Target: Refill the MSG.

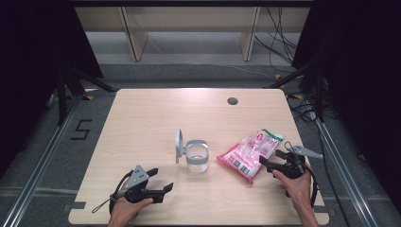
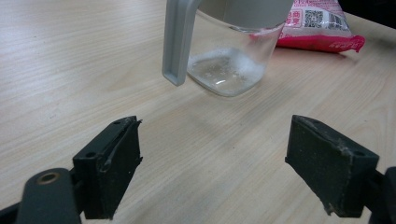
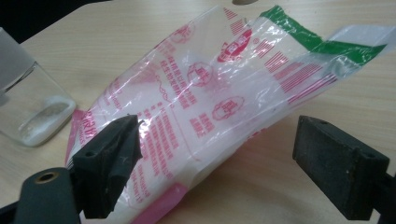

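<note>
A clear jar [image 1: 197, 157] with a little white powder at its bottom stands mid-table, its grey lid [image 1: 178, 144] flipped up on the left side. Right of it lies a pink-and-white printed plastic bag [image 1: 250, 152] of white grains. My left gripper [image 1: 161, 179] rests open near the front edge, pointing at the jar [image 2: 229, 70] and its hanging lid [image 2: 180, 37], with bare wood between its jaws. My right gripper [image 1: 270, 157] is open at the bag's right end. In the right gripper view the bag [image 3: 224, 84] lies between the wide jaws, unpinched, beside the left pad [image 3: 114, 158].
The light wooden table [image 1: 142, 118] has a round cable hole [image 1: 232, 100] at the back right. Dark frame rails run along both sides, and cables [image 1: 283, 42] lie on the floor beyond. Bare wood lies left of and behind the jar.
</note>
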Demonstrator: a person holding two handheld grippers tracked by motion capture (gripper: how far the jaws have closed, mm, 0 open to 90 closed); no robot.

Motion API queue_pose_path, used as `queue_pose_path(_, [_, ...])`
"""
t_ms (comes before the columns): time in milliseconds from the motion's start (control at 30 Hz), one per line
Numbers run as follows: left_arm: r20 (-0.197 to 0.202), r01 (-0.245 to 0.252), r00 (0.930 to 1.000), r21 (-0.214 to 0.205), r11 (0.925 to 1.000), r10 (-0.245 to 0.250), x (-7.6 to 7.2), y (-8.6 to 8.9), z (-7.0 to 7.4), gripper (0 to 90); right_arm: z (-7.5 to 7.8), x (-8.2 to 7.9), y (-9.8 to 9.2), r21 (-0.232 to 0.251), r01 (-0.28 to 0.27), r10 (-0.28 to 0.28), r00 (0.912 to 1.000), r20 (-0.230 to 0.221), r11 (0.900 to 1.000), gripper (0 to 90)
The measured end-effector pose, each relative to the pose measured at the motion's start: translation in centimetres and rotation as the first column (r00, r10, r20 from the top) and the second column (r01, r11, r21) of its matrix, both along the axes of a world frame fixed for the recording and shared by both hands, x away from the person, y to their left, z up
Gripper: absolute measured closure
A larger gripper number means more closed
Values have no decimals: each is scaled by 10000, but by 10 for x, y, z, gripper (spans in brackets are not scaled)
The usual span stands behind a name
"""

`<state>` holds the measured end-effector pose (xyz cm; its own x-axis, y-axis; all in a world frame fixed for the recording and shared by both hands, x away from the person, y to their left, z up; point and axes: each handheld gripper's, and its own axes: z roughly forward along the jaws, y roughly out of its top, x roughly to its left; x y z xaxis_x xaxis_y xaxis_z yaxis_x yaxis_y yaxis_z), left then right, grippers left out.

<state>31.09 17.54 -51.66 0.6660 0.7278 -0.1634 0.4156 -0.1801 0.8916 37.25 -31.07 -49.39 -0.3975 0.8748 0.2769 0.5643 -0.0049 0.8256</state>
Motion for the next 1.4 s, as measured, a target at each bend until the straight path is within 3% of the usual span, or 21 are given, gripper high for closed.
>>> queue_pose_path(33, [7, 28, 10000, 145, 9999, -28, 1, 1, 0, 169, -1, 3, -3, -441, -151, 163, 9995, 263, 9989, 161])
queue_pose_path(67, [-60, -86, 9999, -79, 9999, 86, 0, -1, 0, 172, -2, 2, 1, 112, -41, 41, 10000, 33, 9999, 161])
queue_pose_path(133, [-7, -51, 10000, 21, 10000, 51, 0, -2, 0, 173, -2, 2, 2, 2, 10, -10, 9998, -218, 10000, 167])
queue_pose_path(167, [37, -1, 10000, 88, 10000, 1, -1, -2, 0, 173, -4, 6, 1, -259, -277, 281, 9995, 145, 9993, 171])
queue_pose_path(267, [-17, -47, 10000, 198, 9998, 47, -2, 0, -2, 173, -1, 7, 3, -355, -259, 257, 9997, -51, 9990, 167])
queue_pose_path(300, [-116, -162, 9998, 104, 9998, 163, -3, -1, -1, 173, -3, 11, 4, -538, -359, 370, 9991, 197, 9979, 164])
queue_pose_path(400, [145, 37, 9999, 299, 9995, -42, -3, 2, -1, 174, -5, 11, 12, -173, -118, 109, 9985, -537, 9998, 167])
queue_pose_path(433, [29, -94, 10000, 51, 9999, 93, -4, 0, -2, 174, -8, 15, 10, -558, -372, 361, 9991, -205, 9978, 172])
queue_pose_path(500, [33, -129, 9999, 45, 9999, 129, -4, -1, -2, 174, -8, 17, 12, -843, -208, 173, 9990, -416, 9962, 191])
queue_pose_path(667, [-24, -138, 9999, 87, 9999, 138, -4, -1, -4, 177, -12, 22, 9, -121, -311, 306, 9986, -421, 9994, 260])
queue_pose_path(700, [-13, -109, 9999, 68, 9999, 109, -4, 0, -4, 177, -11, 20, 12, 148, -44, 55, 9970, -771, 9999, 267])
queue_pose_path(767, [-6, -97, 10000, 75, 9999, 97, -3, 0, -4, 178, -14, 25, 9, -217, -273, 268, 9993, -254, 9994, 309])
queue_pose_path(867, [-10, -108, 9999, 204, 9997, 109, -3, 1, -4, 178, -13, 24, 13, 133, 83, -73, 9972, -744, 9999, 333])
queue_pose_path(900, [-13, -132, 9999, 102, 9999, 132, -3, 0, -4, 179, -16, 29, 9, -158, -305, 303, 9994, -176, 9994, 345])
queue_pose_path(933, [146, 30, 9999, 198, 9998, -32, -2, 1, -4, 179, -15, 27, 12, 257, 81, -64, 9978, -653, 9996, 358])
queue_pose_path(967, [98, 5, 10000, 154, 9999, -7, -2, 0, -4, 179, -18, 32, 8, 29, -259, 259, 9995, -159, 9997, 371])
queue_pose_path(1033, [-32, -90, 10000, 40, 10000, 90, -3, 0, -5, 179, -15, 29, 12, 358, 69, -44, 9976, -685, 9993, 396])
queue_pose_path(1133, [136, 76, 9999, 228, 9997, -80, -1, 1, -4, 179, -16, 34, 12, -13, -256, 255, 9996, -147, 9997, 429])
queue_pose_path(1300, [4, -133, 9999, 108, 9999, 133, -2, 1, -3, 179, -13, 37, 17, -399, -235, 226, 9995, -221, 9989, 484])
queue_pose_path(1367, [36, -113, 9999, 134, 9998, 112, -2, 1, -3, 180, -14, 37, 21, -98, 6, -12, 9984, -562, 10000, 492])
queue_pose_path(1400, [112, -32, 9999, 157, 9999, 30, -1, 1, -3, 180, -15, 41, 18, -488, -235, 225, 9995, -220, 9985, 500])
